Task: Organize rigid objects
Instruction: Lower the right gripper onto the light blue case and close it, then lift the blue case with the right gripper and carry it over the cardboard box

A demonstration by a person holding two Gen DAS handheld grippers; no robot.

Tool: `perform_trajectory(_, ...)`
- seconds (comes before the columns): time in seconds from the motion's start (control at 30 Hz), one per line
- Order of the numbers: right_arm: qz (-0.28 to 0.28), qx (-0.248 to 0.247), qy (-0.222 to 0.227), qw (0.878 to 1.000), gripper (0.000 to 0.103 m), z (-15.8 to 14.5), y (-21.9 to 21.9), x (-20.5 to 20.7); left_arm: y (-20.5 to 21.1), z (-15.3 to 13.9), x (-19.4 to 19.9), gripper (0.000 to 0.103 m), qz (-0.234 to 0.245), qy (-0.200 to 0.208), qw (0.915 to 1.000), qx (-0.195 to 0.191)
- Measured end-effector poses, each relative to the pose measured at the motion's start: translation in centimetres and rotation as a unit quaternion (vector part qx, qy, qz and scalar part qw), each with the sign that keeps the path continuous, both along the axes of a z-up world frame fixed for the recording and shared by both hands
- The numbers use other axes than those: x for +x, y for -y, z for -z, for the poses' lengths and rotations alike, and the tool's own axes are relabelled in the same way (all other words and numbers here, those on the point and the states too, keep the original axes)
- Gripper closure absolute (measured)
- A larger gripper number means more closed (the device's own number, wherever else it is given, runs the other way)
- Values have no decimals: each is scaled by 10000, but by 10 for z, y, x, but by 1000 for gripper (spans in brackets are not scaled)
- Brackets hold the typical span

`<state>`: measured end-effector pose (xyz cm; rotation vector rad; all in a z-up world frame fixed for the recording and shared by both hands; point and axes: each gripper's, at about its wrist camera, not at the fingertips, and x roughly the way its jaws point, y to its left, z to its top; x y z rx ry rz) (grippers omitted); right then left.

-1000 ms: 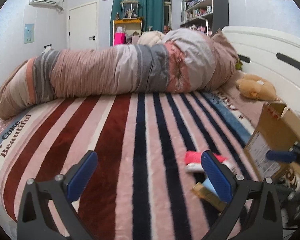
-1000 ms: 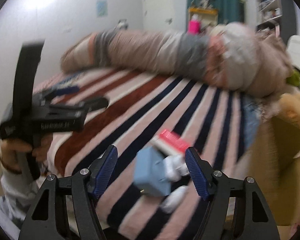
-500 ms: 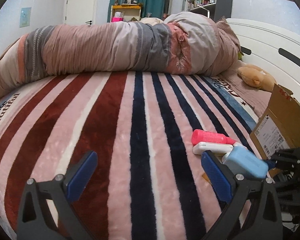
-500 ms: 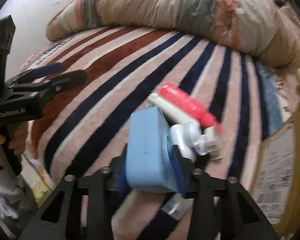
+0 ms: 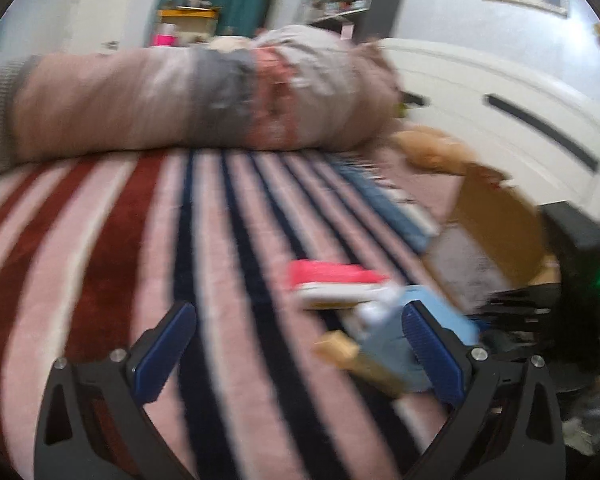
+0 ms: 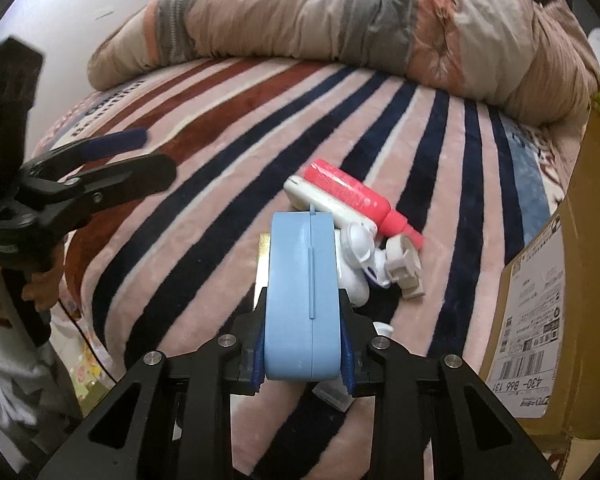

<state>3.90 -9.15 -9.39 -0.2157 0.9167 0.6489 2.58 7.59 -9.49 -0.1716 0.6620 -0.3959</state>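
Observation:
My right gripper (image 6: 303, 360) is shut on a light blue plastic case (image 6: 300, 296), held upright just above the striped bed. The case also shows in the left wrist view (image 5: 396, 344), blurred. Behind it lie a pink bottle (image 6: 352, 200), a white flat case (image 6: 324, 204), a white pump bottle (image 6: 360, 264) and a gold box (image 5: 340, 348). My left gripper (image 5: 296, 352) is open and empty, left of the pile; it shows in the right wrist view (image 6: 112, 160).
An open cardboard box (image 6: 560, 304) stands at the right edge of the bed; it also shows in the left wrist view (image 5: 496, 224). A rolled duvet (image 6: 340, 28) lies across the far side. A plush toy (image 5: 432, 152) sits by the white headboard (image 5: 500, 100).
My right gripper closed on the blue case and lifted it upright off the pile. My left gripper swung, blurring its view, and stayed open.

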Motion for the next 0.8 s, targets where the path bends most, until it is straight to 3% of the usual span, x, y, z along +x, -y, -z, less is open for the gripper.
perform_trajectory(0.1,-117,83,280,9995,79,-10,-3,-5,12,-3,6,1,636,-40,9975,-295)
perform_trajectory(0.3,-332,331,809,9956,79,-24,-8,-16,32,-15,17,6,1311,-117,9891,-661)
perform_trajectory(0.4,-387,466,1070,9924,79,-32,-10,-19,27,-20,20,6,1287,-109,9892,-690)
perform_trajectory(0.5,-449,632,1309,9884,79,-40,-13,-23,14,-22,20,6,1282,-190,9865,-1000)
perform_trajectory(0.6,-556,746,1671,9816,79,-47,-17,-28,2,-16,25,6,1305,-445,9796,-1462)
perform_trajectory(0.8,-683,858,2150,9704,79,-49,-25,-36,-5,-7,34,5,1339,-724,9672,-2033)
